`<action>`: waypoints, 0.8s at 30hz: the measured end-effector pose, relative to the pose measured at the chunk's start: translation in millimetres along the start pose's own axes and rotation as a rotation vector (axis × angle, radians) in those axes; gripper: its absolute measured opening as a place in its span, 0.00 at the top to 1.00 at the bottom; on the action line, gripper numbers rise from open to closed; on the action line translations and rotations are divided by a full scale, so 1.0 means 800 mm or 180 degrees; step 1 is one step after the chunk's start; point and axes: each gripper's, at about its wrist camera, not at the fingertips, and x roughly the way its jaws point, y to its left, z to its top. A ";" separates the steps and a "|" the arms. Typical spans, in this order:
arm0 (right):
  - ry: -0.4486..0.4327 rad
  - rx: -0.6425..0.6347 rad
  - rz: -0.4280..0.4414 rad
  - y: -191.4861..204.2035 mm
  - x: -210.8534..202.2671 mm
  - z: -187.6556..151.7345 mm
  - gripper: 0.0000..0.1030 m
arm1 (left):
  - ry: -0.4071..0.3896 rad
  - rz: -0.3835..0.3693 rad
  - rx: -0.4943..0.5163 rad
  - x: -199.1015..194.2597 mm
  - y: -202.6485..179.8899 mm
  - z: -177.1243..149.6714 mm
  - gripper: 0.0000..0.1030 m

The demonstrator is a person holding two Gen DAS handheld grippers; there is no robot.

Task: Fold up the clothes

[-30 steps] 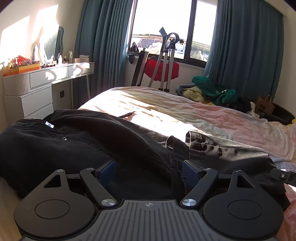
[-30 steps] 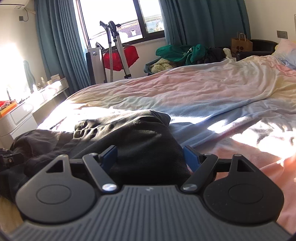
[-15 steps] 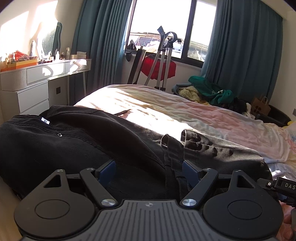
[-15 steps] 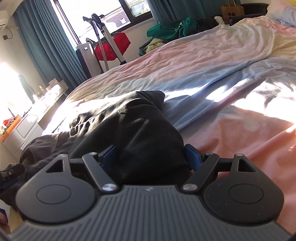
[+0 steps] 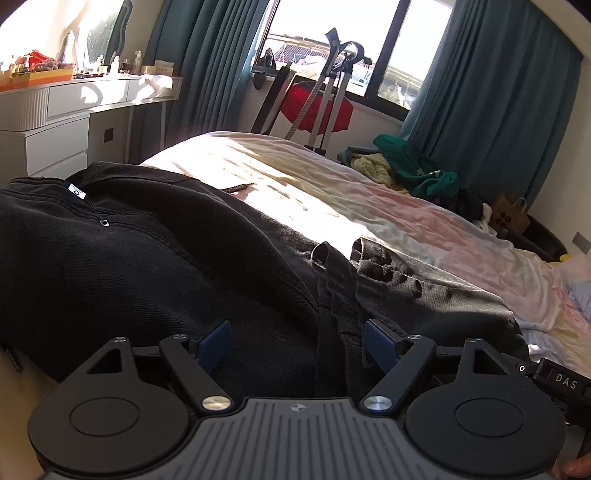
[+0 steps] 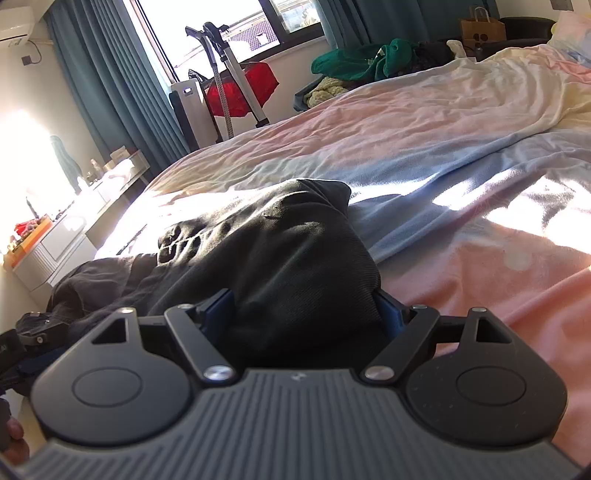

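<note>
Black trousers (image 5: 155, 266) are lying along the bed's (image 6: 461, 155) near edge; both the left gripper (image 5: 297, 341) and right gripper (image 6: 308, 314) are spreading wide around the cloth, not pinching.

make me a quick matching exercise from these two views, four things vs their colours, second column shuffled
Things:
1. trousers on the bed
2. curtains
3. dresser
4. paper bag

Colours:
A. white
B. brown
C. black
D. teal

Pairs: 1-C, 2-D, 3-A, 4-B
</note>
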 end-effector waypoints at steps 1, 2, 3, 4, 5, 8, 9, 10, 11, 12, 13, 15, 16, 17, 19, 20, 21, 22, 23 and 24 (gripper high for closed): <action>0.0000 -0.0003 -0.0008 0.000 0.000 0.000 0.20 | 0.0013 -0.0014 -0.0027 0.000 0.001 0.000 0.21; 0.0000 -0.0007 -0.0016 0.000 0.000 0.000 0.20 | 0.0031 -0.0030 -0.0063 0.002 0.003 0.001 0.21; -0.0001 -0.0016 -0.0027 0.001 0.000 0.000 0.20 | 0.0045 -0.0045 -0.0091 0.002 0.005 0.001 0.21; -0.0002 -0.0026 -0.0037 0.002 0.000 -0.001 0.20 | 0.0061 -0.0056 -0.0126 0.003 0.005 0.001 0.21; -0.0003 -0.0036 -0.0046 0.003 0.000 -0.002 0.20 | 0.0071 -0.0064 -0.0147 0.004 0.007 0.001 0.21; -0.0003 -0.0035 -0.0053 0.003 0.000 -0.002 0.20 | 0.0094 -0.0085 -0.0223 0.005 0.009 0.002 0.21; -0.0003 -0.0034 -0.0055 0.003 0.000 -0.003 0.20 | 0.0103 -0.0093 -0.0245 0.006 0.010 0.002 0.21; -0.0004 -0.0035 -0.0058 0.004 0.000 -0.003 0.20 | 0.0112 -0.0101 -0.0268 0.006 0.011 0.002 0.21; -0.0004 -0.0038 -0.0062 0.004 0.001 -0.003 0.20 | 0.0116 -0.0104 -0.0280 0.007 0.012 0.002 0.21; -0.0004 -0.0042 -0.0066 0.004 0.001 -0.003 0.20 | 0.0115 -0.0105 -0.0293 0.007 0.011 0.002 0.21; -0.0004 -0.0046 -0.0070 0.004 0.001 -0.003 0.20 | 0.0112 -0.0106 -0.0299 0.007 0.011 0.002 0.21; 0.0000 -0.0054 -0.0076 0.005 0.002 -0.003 0.20 | 0.0106 -0.0109 -0.0311 0.007 0.010 0.002 0.21; 0.0002 -0.0057 -0.0078 0.005 0.002 -0.003 0.20 | 0.0099 -0.0109 -0.0320 0.006 0.010 0.002 0.21; 0.0003 -0.0058 -0.0079 0.005 0.002 -0.003 0.20 | 0.0092 -0.0109 -0.0329 0.006 0.010 0.002 0.21; 0.0005 -0.0056 -0.0079 0.004 0.001 -0.003 0.20 | 0.0086 -0.0115 -0.0357 0.006 0.011 0.002 0.21; 0.0005 -0.0056 -0.0080 0.005 0.001 -0.002 0.20 | 0.0088 -0.0120 -0.0377 0.006 0.012 0.002 0.21; 0.0005 -0.0056 -0.0081 0.005 0.001 -0.003 0.20 | 0.0093 -0.0128 -0.0405 0.006 0.013 0.002 0.21; 0.0005 -0.0056 -0.0082 0.005 0.001 -0.003 0.20 | 0.0096 -0.0134 -0.0436 0.006 0.014 0.002 0.21; 0.0004 -0.0057 -0.0084 0.005 0.001 -0.003 0.20 | 0.0099 -0.0140 -0.0466 0.007 0.015 0.002 0.21; 0.0005 -0.0055 -0.0084 0.005 0.001 -0.003 0.20 | 0.0099 -0.0146 -0.0492 0.007 0.017 0.003 0.21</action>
